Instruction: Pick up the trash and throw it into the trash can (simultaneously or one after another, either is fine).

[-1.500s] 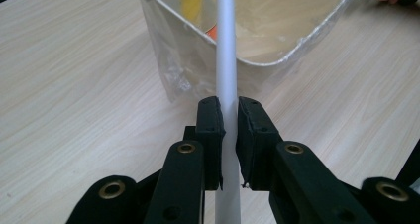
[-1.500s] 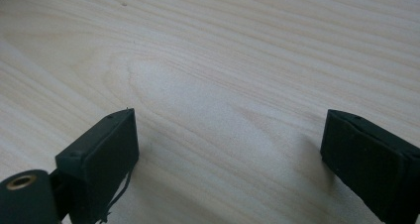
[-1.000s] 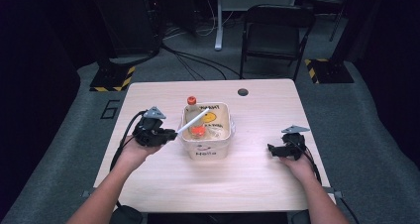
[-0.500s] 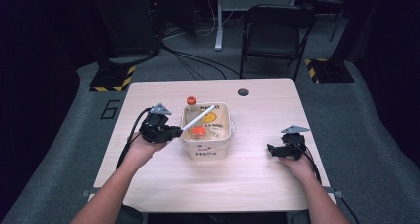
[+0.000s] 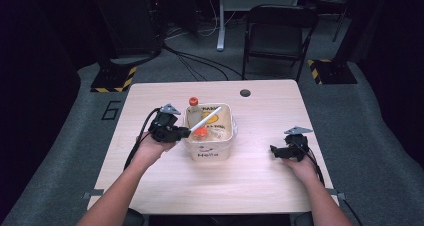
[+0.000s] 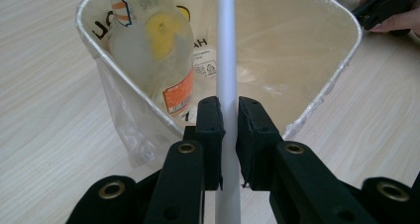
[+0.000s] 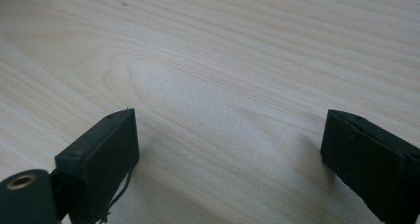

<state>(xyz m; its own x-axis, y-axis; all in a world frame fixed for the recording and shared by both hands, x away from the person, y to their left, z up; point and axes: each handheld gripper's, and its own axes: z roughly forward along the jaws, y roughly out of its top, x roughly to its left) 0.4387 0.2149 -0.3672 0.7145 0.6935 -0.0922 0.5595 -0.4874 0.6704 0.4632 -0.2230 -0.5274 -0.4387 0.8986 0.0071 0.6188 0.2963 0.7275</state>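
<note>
High view sits above my side, facing forward and down over the whole table [image 5: 260, 186]. Left gripper view looks close along its jaws into the tub [image 6: 341, 60], also seen from above [image 5: 220, 148]. Right gripper view hugs bare tabletop.

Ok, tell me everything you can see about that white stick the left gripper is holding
The white stick is a plain, smooth, straight rod, matte, perhaps plastic. The left gripper is shut on it near one end, pads pressing both sides. It slants across the white tub, its far end above the back rim, over the bottle inside.
</note>
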